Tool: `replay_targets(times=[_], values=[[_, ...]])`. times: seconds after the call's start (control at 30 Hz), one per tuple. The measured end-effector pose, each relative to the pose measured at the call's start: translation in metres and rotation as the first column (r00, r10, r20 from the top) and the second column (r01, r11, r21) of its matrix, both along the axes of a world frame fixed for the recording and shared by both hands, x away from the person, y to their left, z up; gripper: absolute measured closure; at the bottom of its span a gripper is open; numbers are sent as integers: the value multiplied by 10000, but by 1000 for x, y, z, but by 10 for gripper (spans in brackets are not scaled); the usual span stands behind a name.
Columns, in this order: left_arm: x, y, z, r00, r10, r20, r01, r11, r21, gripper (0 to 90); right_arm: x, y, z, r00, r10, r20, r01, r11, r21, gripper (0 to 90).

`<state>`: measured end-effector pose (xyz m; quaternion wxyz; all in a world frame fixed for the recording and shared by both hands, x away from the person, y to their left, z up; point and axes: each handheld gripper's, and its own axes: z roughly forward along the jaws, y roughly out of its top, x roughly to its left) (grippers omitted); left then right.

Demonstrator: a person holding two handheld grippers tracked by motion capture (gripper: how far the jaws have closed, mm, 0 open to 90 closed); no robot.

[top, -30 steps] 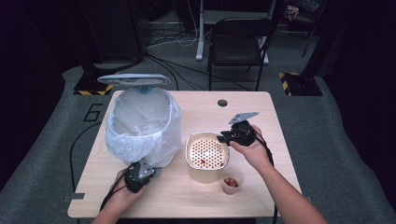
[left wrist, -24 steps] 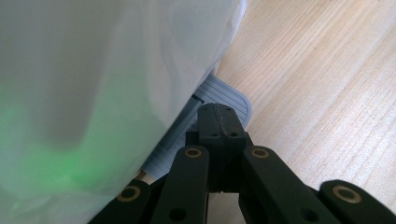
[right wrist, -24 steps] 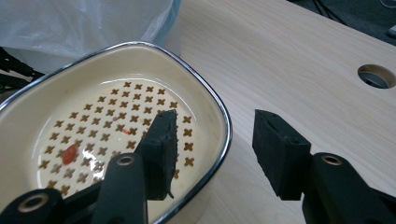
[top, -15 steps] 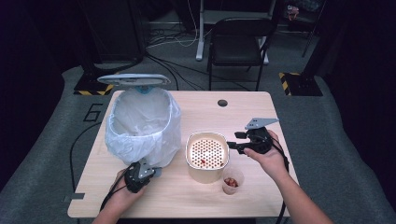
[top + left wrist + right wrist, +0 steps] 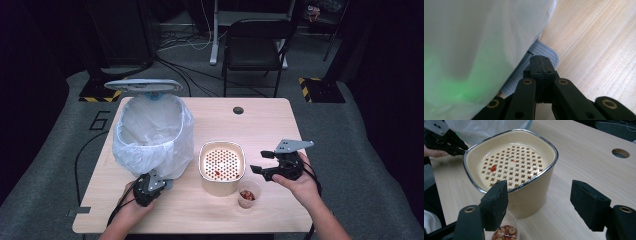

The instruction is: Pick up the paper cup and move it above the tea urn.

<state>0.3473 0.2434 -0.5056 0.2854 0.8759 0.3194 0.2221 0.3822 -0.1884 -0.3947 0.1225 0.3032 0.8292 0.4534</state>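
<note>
A pedal bin (image 5: 150, 137) lined with a white bag (image 5: 474, 45) stands at the table's left, its lid (image 5: 143, 85) raised. My left gripper (image 5: 156, 184) is shut, and its tips (image 5: 541, 66) rest on the bin's grey ribbed pedal (image 5: 547, 53). A cream pot (image 5: 222, 167) with a perforated insert (image 5: 511, 166) holds a few red bits (image 5: 493, 168). A small clear cup (image 5: 248, 194) of reddish pieces (image 5: 505, 232) stands in front of it. My right gripper (image 5: 259, 162) hovers right of the pot. Its jaws (image 5: 539, 202) have just been opening, with nothing between them.
The pale wooden table (image 5: 260, 125) has a round cable hole (image 5: 238, 110) at the back. A black chair (image 5: 255, 45) stands on the floor behind it. Bare tabletop lies right of and behind the pot.
My right gripper has drawn away from above the pot to its right, and its jaws have spread. The left gripper has stayed on the pedal.
</note>
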Motion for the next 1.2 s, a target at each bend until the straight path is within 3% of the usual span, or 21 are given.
replay_targets(times=[0.37,0.67,1.2], values=[[0,0,0,10000,11,-1,-11,10000,-12,900,-17,-2,-18,9998,171,-142,-171,9999,11,151],[0,0,0,10000,16,3,-16,10000,11,900,-28,3,-30,9985,462,-284,-457,9988,164,122],[1,0,1,10000,-63,20,63,9999,91,900,-36,20,-49,9938,1018,-441,-1023,9947,-92,26]])
